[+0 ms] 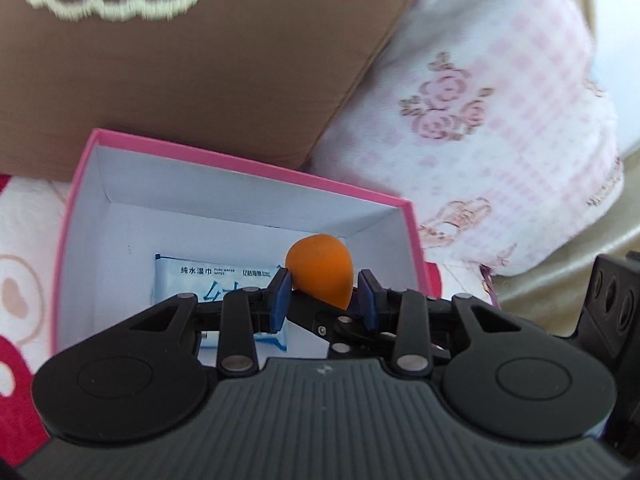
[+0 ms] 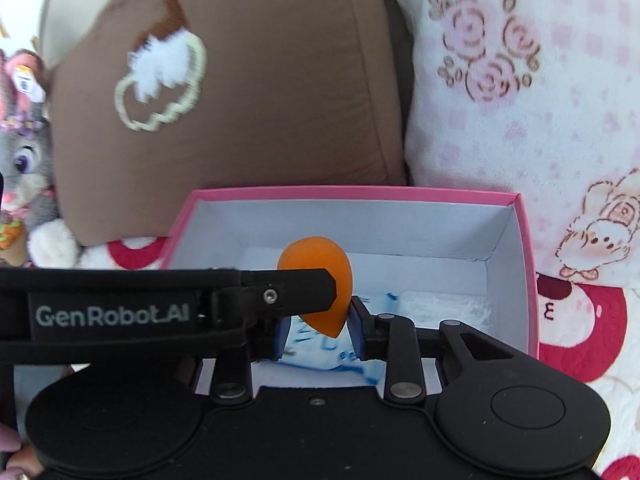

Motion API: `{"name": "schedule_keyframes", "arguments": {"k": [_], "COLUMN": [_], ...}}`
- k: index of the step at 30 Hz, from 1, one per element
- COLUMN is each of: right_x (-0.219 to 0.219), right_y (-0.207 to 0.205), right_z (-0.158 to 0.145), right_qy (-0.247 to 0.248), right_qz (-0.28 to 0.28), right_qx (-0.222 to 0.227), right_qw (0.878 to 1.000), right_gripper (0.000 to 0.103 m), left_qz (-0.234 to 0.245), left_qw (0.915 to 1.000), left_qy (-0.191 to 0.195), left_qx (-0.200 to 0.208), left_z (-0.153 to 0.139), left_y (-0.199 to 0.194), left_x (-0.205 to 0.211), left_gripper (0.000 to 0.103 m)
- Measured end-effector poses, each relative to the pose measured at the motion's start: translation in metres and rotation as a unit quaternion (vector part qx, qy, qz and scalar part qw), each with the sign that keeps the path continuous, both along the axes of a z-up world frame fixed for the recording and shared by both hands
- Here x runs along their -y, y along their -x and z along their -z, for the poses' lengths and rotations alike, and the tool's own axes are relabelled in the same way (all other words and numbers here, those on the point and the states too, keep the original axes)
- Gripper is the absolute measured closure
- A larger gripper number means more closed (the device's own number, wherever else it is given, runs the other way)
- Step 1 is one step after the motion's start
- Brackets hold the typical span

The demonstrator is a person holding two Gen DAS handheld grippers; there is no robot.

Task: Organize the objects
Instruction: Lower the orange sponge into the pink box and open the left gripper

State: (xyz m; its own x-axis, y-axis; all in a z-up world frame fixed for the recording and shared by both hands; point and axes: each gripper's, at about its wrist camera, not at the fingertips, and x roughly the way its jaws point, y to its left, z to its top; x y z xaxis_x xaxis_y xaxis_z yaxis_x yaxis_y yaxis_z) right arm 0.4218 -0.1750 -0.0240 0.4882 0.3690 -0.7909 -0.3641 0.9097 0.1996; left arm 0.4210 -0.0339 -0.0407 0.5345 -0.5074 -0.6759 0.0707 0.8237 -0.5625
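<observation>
Left tongs [image 1: 324,296]: narrow, pinching the orange sponge [image 1: 320,272] at its belly.
Right tongs [image 2: 318,332]: narrow, flanking the sponge's tip; contact unclear.
Sponge axis: upright, point down, over the pink box [image 1: 240,163].
Beneath: wipes pack [image 1: 224,276] on box floor.

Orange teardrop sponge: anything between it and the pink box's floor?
Nothing visible blocks it. The orange teardrop sponge hangs over the open pink cardboard box; only a blue-and-white wet-wipes pack lies on the floor beneath.
</observation>
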Motion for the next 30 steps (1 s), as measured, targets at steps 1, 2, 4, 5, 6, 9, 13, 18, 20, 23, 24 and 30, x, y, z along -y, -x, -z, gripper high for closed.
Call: {"name": "schedule_keyframes", "arguments": {"k": [1,2,4,5,6,9,13,18,20,23,24,30], "right_x": [-0.002,-0.003,-0.005,-0.007,-0.009,-0.017,-0.021,-0.015,-0.015,-0.012,-0.011,0.005], "right_y": [-0.005,-0.010,-0.020,-0.024,-0.027,-0.034,-0.041,-0.048,-0.049,-0.047,-0.045,-0.027], "right_z": [0.005,0.009,0.017,0.020,0.022,0.028,0.038,0.040,0.039,0.036,0.034,0.020], "right_qy": [0.009,0.015,0.032,0.042,0.053,0.104,0.135,0.134,0.149,0.167,0.169,0.146], "right_qz": [-0.002,-0.003,-0.012,-0.016,-0.023,-0.036,-0.056,-0.046,-0.040,-0.029,-0.027,-0.022], "right_qx": [-0.001,-0.005,-0.007,-0.005,-0.005,0.013,0.011,0.019,0.033,0.048,0.055,0.062], "right_qw": [1.000,1.000,0.999,0.999,0.998,0.994,0.989,0.990,0.988,0.984,0.984,0.987], "right_gripper": [0.068,0.068,0.068,0.068,0.068,0.067,0.067,0.067,0.067,0.068,0.068,0.068], "left_qz": [-0.003,-0.007,-0.019,-0.025,-0.031,-0.048,-0.055,-0.049,-0.052,-0.059,-0.061,-0.043], "left_qw": [1.0000,0.9999,0.9995,0.9991,0.9985,0.9948,0.9911,0.9915,0.9906,0.9899,0.9898,0.9959], "left_qy": [0.002,0.005,0.017,0.026,0.035,0.080,0.107,0.104,0.110,0.112,0.112,0.065], "left_qx": [-0.006,-0.011,-0.020,-0.023,-0.028,-0.042,-0.058,-0.061,-0.063,-0.063,-0.062,-0.046], "left_z": [0.005,0.011,0.022,0.027,0.032,0.047,0.060,0.065,0.067,0.070,0.069,0.053], "left_y": [-0.005,-0.009,-0.017,-0.020,-0.023,-0.031,-0.038,-0.044,-0.047,-0.051,-0.051,-0.041], "left_x": [0.002,0.003,0.003,0.002,0.001,-0.005,-0.006,0.000,0.001,0.002,0.002,0.005], "left_gripper": [0.069,0.069,0.069,0.069,0.069,0.069,0.070,0.071,0.071,0.071,0.071,0.071]}}
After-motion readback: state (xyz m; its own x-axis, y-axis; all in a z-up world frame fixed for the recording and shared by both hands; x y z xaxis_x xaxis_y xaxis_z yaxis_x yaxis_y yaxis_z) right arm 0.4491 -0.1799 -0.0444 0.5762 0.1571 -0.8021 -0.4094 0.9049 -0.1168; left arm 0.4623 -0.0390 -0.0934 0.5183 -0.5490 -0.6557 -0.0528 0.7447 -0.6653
